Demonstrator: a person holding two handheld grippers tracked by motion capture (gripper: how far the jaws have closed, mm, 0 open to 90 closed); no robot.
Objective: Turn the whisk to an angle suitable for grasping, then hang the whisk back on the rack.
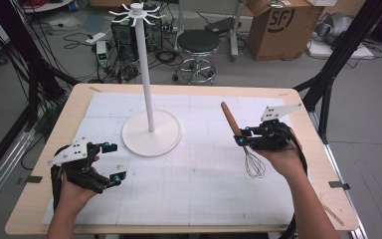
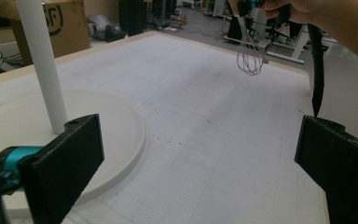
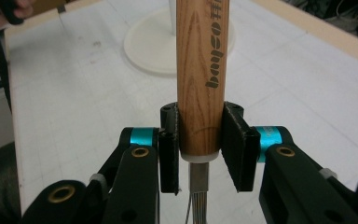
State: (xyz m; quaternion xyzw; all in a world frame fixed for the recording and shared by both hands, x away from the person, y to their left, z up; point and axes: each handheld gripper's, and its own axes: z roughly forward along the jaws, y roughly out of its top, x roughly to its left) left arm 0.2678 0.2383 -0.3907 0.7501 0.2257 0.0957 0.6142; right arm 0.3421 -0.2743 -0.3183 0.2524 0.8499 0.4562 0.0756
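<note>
A whisk with a wooden handle (image 1: 230,121) and a wire head (image 1: 254,164) is held above the white mat at the right. My right gripper (image 1: 242,137) is shut on the whisk, its jaws clamped on the lower end of the wooden handle (image 3: 201,70). The handle points up and away toward the far side, the wire head (image 2: 250,52) hangs toward the person. A white hook stand (image 1: 149,74) with a round base (image 1: 151,133) stands at the mat's middle. My left gripper (image 1: 113,162) hovers open at the front left, with nothing between its jaws, near the stand's base (image 2: 116,126).
The white grid mat (image 1: 199,174) covers most of the wooden table (image 1: 323,159). Beyond the table stand a black stool (image 1: 198,45), a cardboard box (image 1: 278,25) and cables on the floor. Black frame legs (image 1: 338,55) flank the table's far corners.
</note>
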